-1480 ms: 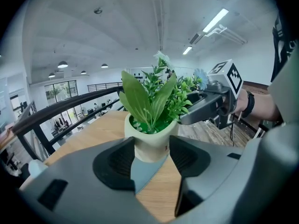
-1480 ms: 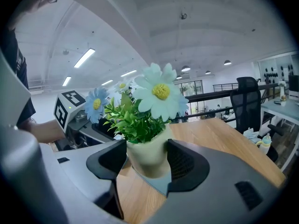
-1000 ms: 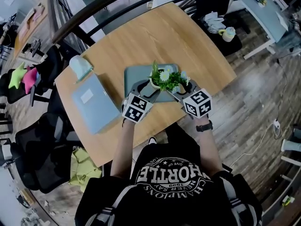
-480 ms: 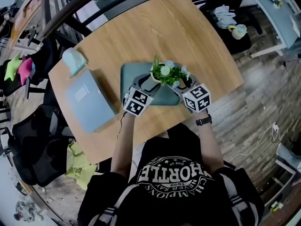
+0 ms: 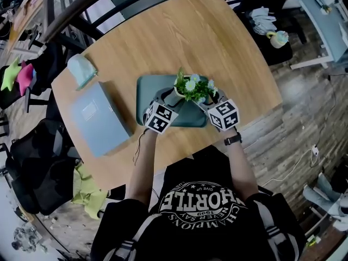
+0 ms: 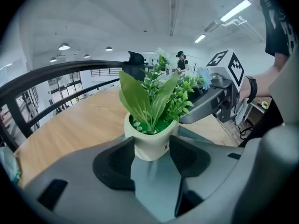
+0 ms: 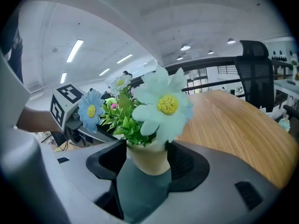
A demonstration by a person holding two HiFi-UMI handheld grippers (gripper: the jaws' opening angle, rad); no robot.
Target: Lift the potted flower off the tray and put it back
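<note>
The potted flower (image 5: 193,87) has green leaves, pale blue daisies and a small white pot (image 6: 150,143). It is held low over the teal tray (image 5: 145,91) on the wooden table; I cannot tell whether its base touches the tray. My left gripper (image 5: 166,98) clamps the pot from the left, and its dark pads (image 6: 117,160) press on both sides. My right gripper (image 5: 209,99) clamps the same pot (image 7: 148,158) from the right, the pot wedged between its pads (image 7: 184,162). Each gripper view shows the other gripper's marker cube behind the leaves.
A light blue flat case (image 5: 98,118) lies left of the tray, with a mint-coloured object (image 5: 81,69) behind it. The table's (image 5: 228,42) near edge runs just below the grippers. Black chairs (image 5: 32,162) and a dark railing stand at the left and back.
Both grippers have sunk toward the tray with the pot between them. The grip on the pot looks unchanged.
</note>
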